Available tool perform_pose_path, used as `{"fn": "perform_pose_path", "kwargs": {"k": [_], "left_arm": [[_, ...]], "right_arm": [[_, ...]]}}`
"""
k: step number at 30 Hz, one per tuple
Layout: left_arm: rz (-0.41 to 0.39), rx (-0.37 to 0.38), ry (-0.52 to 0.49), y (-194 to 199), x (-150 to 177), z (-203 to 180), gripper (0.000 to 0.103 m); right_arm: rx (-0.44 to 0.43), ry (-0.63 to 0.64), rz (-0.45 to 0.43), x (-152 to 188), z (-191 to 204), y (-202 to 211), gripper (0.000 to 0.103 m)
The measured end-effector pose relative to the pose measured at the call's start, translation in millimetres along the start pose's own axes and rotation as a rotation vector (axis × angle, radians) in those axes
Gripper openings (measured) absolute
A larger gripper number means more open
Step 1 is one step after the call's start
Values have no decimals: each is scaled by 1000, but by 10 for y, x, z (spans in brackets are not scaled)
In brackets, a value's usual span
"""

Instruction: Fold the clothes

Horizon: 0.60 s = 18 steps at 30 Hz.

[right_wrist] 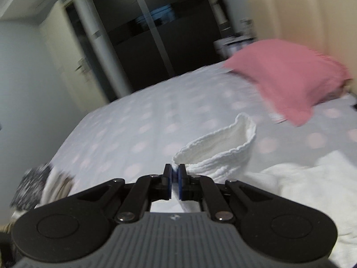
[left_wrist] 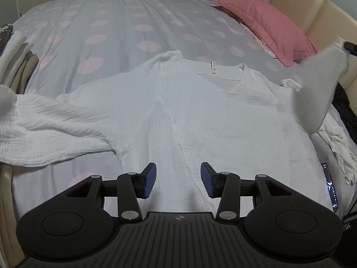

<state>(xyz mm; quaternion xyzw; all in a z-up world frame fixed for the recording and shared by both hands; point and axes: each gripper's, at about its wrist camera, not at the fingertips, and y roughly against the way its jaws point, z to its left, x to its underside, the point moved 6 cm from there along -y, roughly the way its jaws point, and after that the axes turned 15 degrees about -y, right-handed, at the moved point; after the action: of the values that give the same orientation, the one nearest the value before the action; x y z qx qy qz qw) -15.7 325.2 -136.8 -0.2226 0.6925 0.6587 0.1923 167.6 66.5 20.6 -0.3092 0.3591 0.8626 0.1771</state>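
The right gripper (right_wrist: 175, 182) has its blue pads pressed together on the cuff of a white sleeve (right_wrist: 214, 149), which it holds lifted off the bed with the cuff opening gaping upward. In the left wrist view that raised sleeve (left_wrist: 319, 84) shows blurred at the right edge, near the pink pillow (left_wrist: 263, 24).

The left gripper (left_wrist: 178, 178) hovers with its fingers spread apart and nothing between them, pointing level over the lower middle of the white shirt (left_wrist: 178, 111). The shirt lies flat on the dotted bedspread (left_wrist: 111, 22), collar toward the far side, its other sleeve (left_wrist: 44, 122) stretched out leftward to the bed's edge.

Beyond the collar the bedspread runs bare to the far side. A stack of folded cloth (left_wrist: 15, 62) sits at the left edge, and a phone (left_wrist: 330, 185) lies near the right one.
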Motion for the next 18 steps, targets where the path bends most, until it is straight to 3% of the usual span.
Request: {"fn": "perform_pose_path", "kwargs": {"k": [3,9,13,14,18], "left_arm": [[-4,-5,1,6,0,20,42],[-5,-5,2,11,5,46,42],[-6,-6,6,15,-5,47,42],[-9,-4,8,18,-8,49,42],[-20,5,18,26,-7,61,42]], "right_arm": [[-46,33,93,354,323,-245,6],[-29,94,258,1037,547,-765,7],[-54,113,388,1297,583,-930,26],[-63,118,394,1288,587,-931,33],[-74,134,367,1244,546,-819,36]]}}
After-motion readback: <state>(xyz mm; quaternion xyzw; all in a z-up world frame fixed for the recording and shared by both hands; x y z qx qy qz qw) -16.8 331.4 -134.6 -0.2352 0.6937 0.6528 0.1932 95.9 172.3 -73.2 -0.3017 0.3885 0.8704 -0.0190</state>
